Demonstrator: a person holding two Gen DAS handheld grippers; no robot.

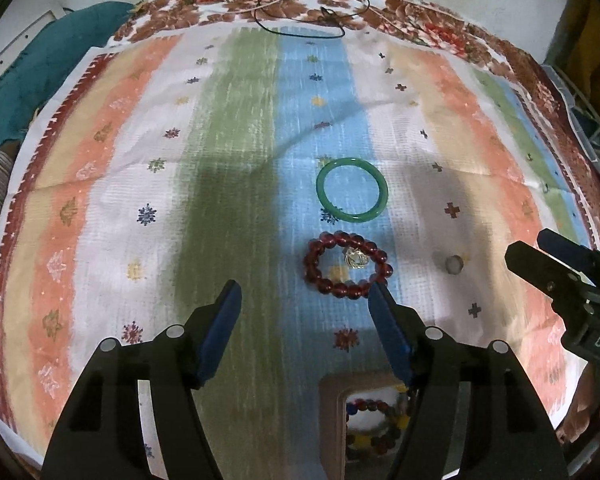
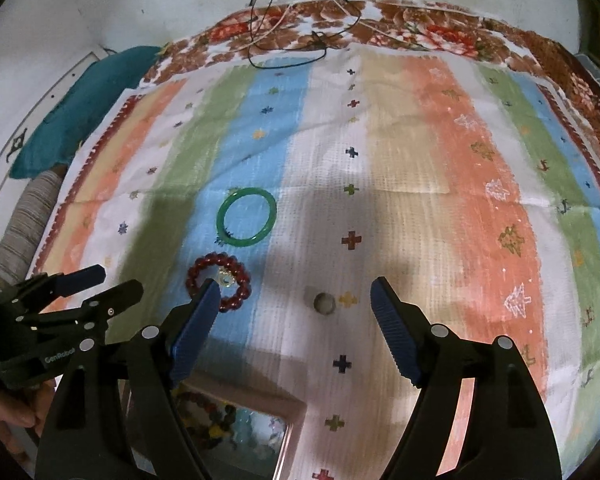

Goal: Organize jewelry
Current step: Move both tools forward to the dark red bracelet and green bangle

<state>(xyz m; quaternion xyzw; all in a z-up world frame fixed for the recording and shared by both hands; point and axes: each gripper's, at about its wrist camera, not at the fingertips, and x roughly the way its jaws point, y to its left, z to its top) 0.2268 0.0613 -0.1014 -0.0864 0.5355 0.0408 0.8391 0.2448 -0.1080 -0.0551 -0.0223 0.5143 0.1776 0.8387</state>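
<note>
From the left wrist view, the left claw (image 1: 302, 294) hangs released over the striped cloth (image 1: 100, 200), its blue pads spread with nothing between them. Just past its right pad lies the red bead bracelet (image 1: 347, 266), with a small clear trinket (image 1: 355, 259) resting inside its ring. Further on sits the green bangle (image 1: 352, 190), apart from the beads. Off to the right lies a small grey ring (image 1: 454, 265), alone on a pale stripe. At the bottom edge the wooden jewelry box (image 1: 332, 408) shows, with coloured beads already inside. The right claw (image 1: 540, 252) reaches in from the right edge.

From the right wrist view, the right claw (image 2: 295, 294) is likewise spread and empty. The small grey ring (image 2: 324, 303) lies on the cloth between its two pads, further out than the tips and not touched. The red bead bracelet (image 2: 219, 282) lies partly behind the left pad, and the green bangle (image 2: 247, 216) lies beyond it. The wooden jewelry box (image 2: 252, 402) sits below, near the camera. The left claw (image 2: 112, 284) shows at the left edge, its jaws parted and empty.

I judge this to be the reach for the next pieces: some are boxed, three or four lie loose. The left claw looks aimed at the bracelet, the right at the ring. The ring is low and small, so the pads must come right down to the cloth before they close.
</note>
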